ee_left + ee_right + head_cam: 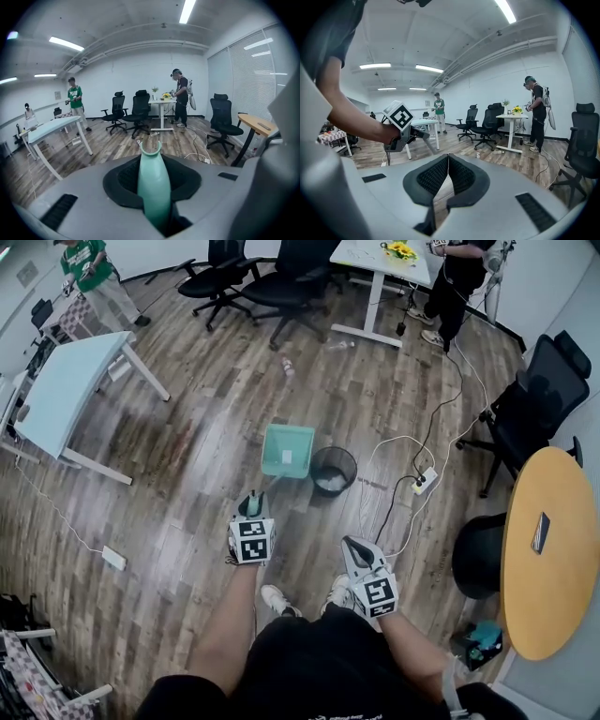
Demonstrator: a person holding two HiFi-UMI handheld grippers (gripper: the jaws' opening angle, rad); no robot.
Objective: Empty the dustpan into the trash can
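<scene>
**Teal dustpan held beside the bin**

The left gripper (153, 187) is clamped on the handle of a teal plastic dustpan (288, 450), just beside a round black trash can (334, 470). The pan's contents can't be made out. The right gripper (447, 176) is closed and empty. Around them are a grey wood-plank floor (216, 399) and black office chairs (291, 277).
</scene>
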